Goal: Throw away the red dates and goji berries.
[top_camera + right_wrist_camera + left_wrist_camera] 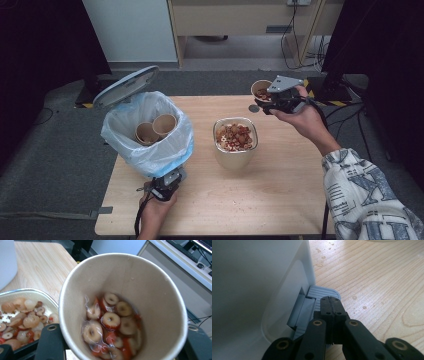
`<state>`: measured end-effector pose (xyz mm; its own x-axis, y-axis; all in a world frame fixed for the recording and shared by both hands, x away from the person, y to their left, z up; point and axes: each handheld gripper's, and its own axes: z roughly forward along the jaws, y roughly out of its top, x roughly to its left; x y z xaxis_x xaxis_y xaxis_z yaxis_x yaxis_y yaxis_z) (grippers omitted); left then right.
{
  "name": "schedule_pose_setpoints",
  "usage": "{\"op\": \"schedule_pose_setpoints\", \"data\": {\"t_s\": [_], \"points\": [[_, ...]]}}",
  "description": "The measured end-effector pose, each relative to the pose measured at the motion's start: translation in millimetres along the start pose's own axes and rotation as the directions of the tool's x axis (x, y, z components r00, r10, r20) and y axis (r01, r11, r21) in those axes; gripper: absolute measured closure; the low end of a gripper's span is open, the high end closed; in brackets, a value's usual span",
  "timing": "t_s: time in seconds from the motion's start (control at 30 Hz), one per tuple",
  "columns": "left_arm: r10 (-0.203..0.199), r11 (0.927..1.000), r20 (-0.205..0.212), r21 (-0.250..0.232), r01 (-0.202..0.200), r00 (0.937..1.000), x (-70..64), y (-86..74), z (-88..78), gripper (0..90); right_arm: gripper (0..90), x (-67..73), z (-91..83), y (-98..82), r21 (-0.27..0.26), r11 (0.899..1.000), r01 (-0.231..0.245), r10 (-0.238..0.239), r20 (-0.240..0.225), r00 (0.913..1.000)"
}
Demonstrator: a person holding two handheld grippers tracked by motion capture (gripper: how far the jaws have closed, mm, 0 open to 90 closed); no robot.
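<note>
Overhead, right tool [264,102] clamps an unlabelled paper cup [261,90]; left tool [331,305], jaws together, presses bin pedal [322,293]

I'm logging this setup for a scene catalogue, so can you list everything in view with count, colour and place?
Pedal bin: one, white with a pale plastic liner, table's left side, grey lid raised.
Empty paper cups: two, tan, inside the bin.
Pedal: one, grey, at the bin's foot.
Glass container: one, clear, table centre, full of red and cream dried-fruit slices.
Paper cup with fruit slices: one, tan, held above the table's far right corner.
Table: one, light wood.
Cabinet: one, beige, behind the table.
Left gripper: black, shut, jaws pressing on the pedal.
Right gripper: black, shut on the cup.
Right sleeve: white and blue print.
</note>
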<state>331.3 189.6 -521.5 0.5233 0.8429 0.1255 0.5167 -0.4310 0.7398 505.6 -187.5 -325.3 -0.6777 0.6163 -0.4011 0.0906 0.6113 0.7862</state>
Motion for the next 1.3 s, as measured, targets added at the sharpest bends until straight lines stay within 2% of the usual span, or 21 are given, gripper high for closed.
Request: {"op": "schedule_pose_setpoints", "data": {"t_s": [0.1, 0.37, 0.4, 0.53, 0.6, 0.83, 1.1, 1.3], "points": [[0.000, 1.0000, 0.001, 0.000, 0.000, 1.0000, 0.1, 0.0, 0.0, 89.3, 37.1, 0.3, -1.2, 2.1, -0.005, 1.000, -0.004, 0.004, 0.007, 1.0000], [-0.008, 1.0000, 0.003, 0.000, 0.008, 1.0000, 0.5, -0.2, -0.1, 89.3, 37.0, 7.9, -2.0, 9.4, -0.015, 0.999, 0.034, -0.034, 0.014, 0.9993], [-0.007, 1.0000, 0.003, -0.001, 0.007, 1.0000, 0.5, -0.2, -0.1, 89.3, 37.0, 10.7, -1.8, 11.0, -0.012, 0.998, 0.057, -0.057, 0.019, 0.9982], [-0.005, 1.0000, 0.002, -0.001, 0.005, 1.0000, 0.3, -0.1, -0.1, 89.3, 36.9, 13.6, -1.4, 11.7, -0.005, 0.997, 0.079, -0.079, 0.022, 0.9966], [-0.004, 1.0000, 0.003, 0.000, 0.004, 1.0000, 0.4, 0.1, 0.0, 89.3, 36.9, 16.3, -1.7, 13.1, 0.001, 0.995, 0.103, -0.103, 0.038, 0.9940], [-0.003, 1.0000, 0.003, 0.003, 0.003, 1.0000, 0.5, 0.4, -0.1, 89.3, 36.9, 22.8, -3.4, 18.2, -0.002, 0.989, 0.147, -0.147, 0.047, 0.9881], [-0.002, 1.0000, 0.004, 0.002, 0.002, 1.0000, 0.3, 0.4, 0.0, 89.3, 36.9, 25.2, -1.3, 20.1, 0.013, 0.987, 0.162, -0.162, 0.047, 0.9857], [-0.001, 1.0000, 0.004, 0.005, 0.001, 1.0000, 0.5, 0.7, 0.0, 89.3, 36.7, 31.8, -1.5, 25.6, 0.019, 0.978, 0.206, -0.207, 0.059, 0.9765]]}}
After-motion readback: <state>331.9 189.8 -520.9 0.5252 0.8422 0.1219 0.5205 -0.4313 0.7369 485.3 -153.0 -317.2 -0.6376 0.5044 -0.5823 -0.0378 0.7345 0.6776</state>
